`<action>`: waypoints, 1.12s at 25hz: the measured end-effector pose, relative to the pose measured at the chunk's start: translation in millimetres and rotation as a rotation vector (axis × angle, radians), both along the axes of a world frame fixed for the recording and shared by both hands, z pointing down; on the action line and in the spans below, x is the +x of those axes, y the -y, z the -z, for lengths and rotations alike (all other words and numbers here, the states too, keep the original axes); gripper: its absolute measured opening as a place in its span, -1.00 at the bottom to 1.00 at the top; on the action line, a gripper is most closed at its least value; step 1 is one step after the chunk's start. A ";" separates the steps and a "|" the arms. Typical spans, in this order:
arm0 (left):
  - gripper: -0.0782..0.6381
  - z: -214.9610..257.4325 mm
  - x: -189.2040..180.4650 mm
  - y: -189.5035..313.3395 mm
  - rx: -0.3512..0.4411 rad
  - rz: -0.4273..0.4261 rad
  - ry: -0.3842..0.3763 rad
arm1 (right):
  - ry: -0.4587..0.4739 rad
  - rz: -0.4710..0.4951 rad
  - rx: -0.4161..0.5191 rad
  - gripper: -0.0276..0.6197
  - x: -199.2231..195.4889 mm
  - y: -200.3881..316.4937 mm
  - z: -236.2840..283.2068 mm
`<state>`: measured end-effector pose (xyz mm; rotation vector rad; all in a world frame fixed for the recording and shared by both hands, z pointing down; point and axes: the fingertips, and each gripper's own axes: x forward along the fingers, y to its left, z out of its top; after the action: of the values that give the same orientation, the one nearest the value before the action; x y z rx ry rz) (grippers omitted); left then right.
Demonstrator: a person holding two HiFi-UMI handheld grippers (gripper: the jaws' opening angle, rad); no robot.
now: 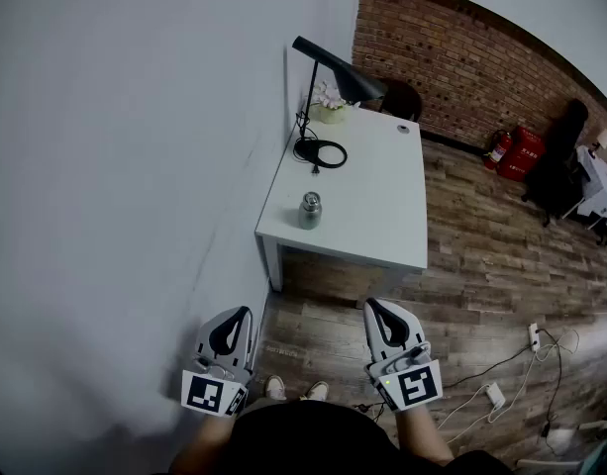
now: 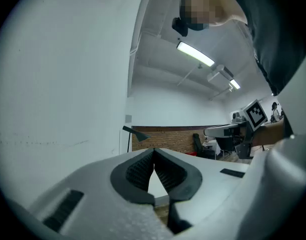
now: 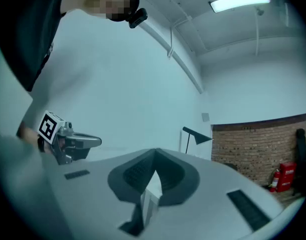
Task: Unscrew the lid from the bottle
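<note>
Bottle (image 1: 310, 210), lid (image 1: 311, 197) on, stands upright on the white desk (image 1: 382, 196) at centre frame in the head view, below the black lamp (image 1: 338, 67). My left hand-held gripper (image 1: 244, 312) and right hand-held gripper (image 1: 373, 306) sit low in frame, well apart from it.

Left gripper view: jaws pressed together, nothing between.

Right gripper view: jaws likewise together, empty.
</note>
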<state>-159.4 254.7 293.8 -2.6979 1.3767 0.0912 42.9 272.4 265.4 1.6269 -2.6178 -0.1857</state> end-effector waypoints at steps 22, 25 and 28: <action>-0.72 -1.4 42.1 -4.0 0.008 0.005 0.041 | 0.071 0.121 -0.115 -0.88 27.1 -25.8 -39.0; -0.72 -9.7 47.5 7.6 -0.014 0.000 0.036 | 0.068 0.119 -0.122 -0.88 30.7 -14.7 -41.7; -0.72 -22.5 56.2 26.9 -0.032 -0.015 0.033 | 0.061 0.113 -0.139 -0.88 34.7 3.5 -51.2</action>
<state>-103.2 227.8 316.3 -2.7229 1.3603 0.0261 77.7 268.9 316.7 1.4656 -2.7009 0.0412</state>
